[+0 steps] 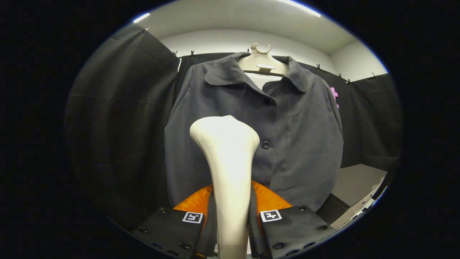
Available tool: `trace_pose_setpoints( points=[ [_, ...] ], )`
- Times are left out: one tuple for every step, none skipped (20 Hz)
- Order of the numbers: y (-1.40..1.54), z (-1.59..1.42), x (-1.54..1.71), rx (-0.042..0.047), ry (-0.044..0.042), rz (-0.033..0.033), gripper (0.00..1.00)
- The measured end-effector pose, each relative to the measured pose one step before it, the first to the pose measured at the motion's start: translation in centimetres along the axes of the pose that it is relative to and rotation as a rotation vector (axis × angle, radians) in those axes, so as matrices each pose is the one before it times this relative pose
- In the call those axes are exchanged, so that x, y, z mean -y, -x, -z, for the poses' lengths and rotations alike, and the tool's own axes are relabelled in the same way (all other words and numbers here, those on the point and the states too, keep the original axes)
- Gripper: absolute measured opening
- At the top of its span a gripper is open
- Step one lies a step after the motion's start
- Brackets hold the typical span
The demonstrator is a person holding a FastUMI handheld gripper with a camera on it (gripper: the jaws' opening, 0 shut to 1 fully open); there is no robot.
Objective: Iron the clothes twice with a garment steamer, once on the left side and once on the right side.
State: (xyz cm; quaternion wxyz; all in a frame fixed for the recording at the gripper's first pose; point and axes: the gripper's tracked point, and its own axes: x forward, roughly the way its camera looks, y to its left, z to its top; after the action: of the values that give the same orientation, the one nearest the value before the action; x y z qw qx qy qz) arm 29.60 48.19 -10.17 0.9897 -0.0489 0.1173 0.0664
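In the gripper view, your claw is clamped on the handle of the white steamer, one finger pressing each side at the bottom centre of the frame. The steamer's head rises just ahead of the fingers, facing the dark shirt. That shirt hangs buttoned on a pale hanger at centre frame, before the black wall cloth.
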Motion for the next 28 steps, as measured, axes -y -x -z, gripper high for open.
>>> trace_pose_setpoints(
  points=[
    [0.121, 0.421, 0.128, -0.00431, 0.01001, 0.00496, 0.44],
    [0.127, 0.310, 0.060, -0.00622, 0.00272, 0.00038, 0.44],
    [0.122, 0.407, -0.058, -0.00699, -0.00182, -0.00369, 0.44],
    [0.288, 0.391, -0.235, -0.00649, -0.00069, -0.00374, 0.44],
    [0.200, 0.432, -0.128, -0.00772, 0.00239, -0.00239, 0.44],
    [0.060, 0.400, 0.010, -0.00623, 0.00273, -0.00179, 0.44],
    [0.096, 0.391, -0.142, -0.00519, 0.00457, -0.00239, 0.44],
    [0.086, 0.509, -0.039, -0.00675, 0.00766, -0.00150, 0.44],
    [0.194, 0.395, -0.050, -0.00730, 0.00558, -0.00274, 0.44],
    [-0.060, 0.465, -0.091, -0.00660, 0.00012, -0.00134, 0.44],
    [0.024, 0.416, -0.031, -0.00673, -0.00154, -0.00147, 0.44],
    [-0.027, 0.404, 0.031, -0.00830, -0.00099, -0.00195, 0.44],
    [0.130, 0.413, 0.008, -0.00787, 0.00004, -0.00252, 0.44],
    [0.132, 0.446, -0.099, -0.00829, 0.00140, -0.00203, 0.44],
    [0.111, 0.415, -0.051, -0.00793, 0.00213, -0.00118, 0.44],
    [0.143, 0.444, -0.066, -0.00944, 0.00172, -0.00087, 0.44],
    [0.040, 0.470, -0.072, -0.00934, 0.00139, -0.00265, 0.44],
    [0.018, 0.607, -0.096, -0.00963, 0.00153, -0.00210, 0.44],
    [-0.003, 0.694, -0.017, -0.01108, 0.00471, -0.00229, 0.44],
    [-0.011, 0.557, -0.012, -0.01141, 0.00473, -0.00181, 0.44],
    [0.022, 0.546, 0.057, -0.01053, 0.00212, -0.00064, 0.44],
    [0.041, 0.487, 0.084, -0.01067, 0.00026, -0.00100, 0.44],
    [0.030, 0.510, 0.012, -0.00951, -0.00057, -0.00055, 0.44],
    [0.083, 0.606, -0.063, -0.00990, 0.00337, -0.00184, 0.44],
    [0.034, 0.665, -0.049, -0.01252, 0.00517, -0.00072, 0.44],
    [0.012, 0.916, 0.036, -0.01362, 0.00406, -0.00241, 0.44],
    [-0.003, 0.714, -0.042, -0.01255, 0.00024, -0.00291, 0.44],
    [0.158, 0.744, -0.198, -0.01166, -0.00049, -0.00257, 0.44]
  ],
)
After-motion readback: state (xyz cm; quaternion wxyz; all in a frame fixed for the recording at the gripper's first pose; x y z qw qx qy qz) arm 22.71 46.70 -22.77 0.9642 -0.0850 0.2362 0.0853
